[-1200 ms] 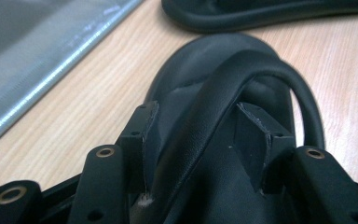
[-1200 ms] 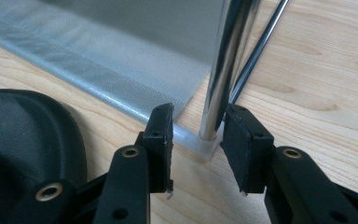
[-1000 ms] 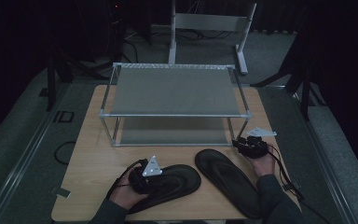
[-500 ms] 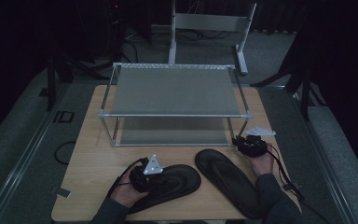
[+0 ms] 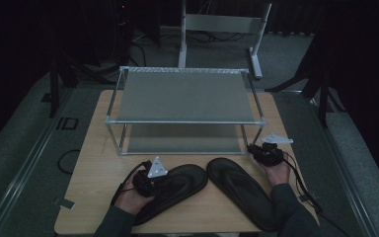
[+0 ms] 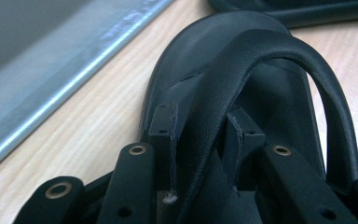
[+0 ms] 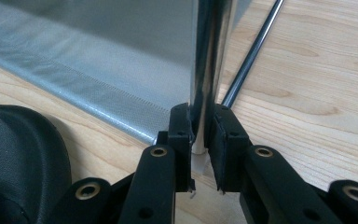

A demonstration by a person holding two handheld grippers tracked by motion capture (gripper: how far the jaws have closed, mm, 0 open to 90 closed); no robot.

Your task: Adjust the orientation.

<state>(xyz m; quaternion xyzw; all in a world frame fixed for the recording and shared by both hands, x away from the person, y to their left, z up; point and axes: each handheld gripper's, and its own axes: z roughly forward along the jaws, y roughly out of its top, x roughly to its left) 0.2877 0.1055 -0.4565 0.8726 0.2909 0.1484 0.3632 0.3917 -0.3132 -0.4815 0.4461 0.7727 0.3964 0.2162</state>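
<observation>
- The left gripper [image 5: 159,181] sits at about seven o'clock on the counter [image 5: 94,163], its jaws having just been closing and now pinched on the strap [image 6: 242,65] of the left sandal [image 5: 177,187].
- That sandal lies flat at the near edge, toe toward the rack [image 5: 185,96], its sole on the wood.
- The right sandal [image 5: 242,192] lies just beside it, toward five o'clock, apart from either gripper.
- The right gripper [image 5: 256,150] is at about four o'clock, its jaws having just been closing and now clamped on the rack's near right leg [image 7: 205,70], just above its foot.
- The rack stands mid-counter, two grey shelves, both bare.
</observation>
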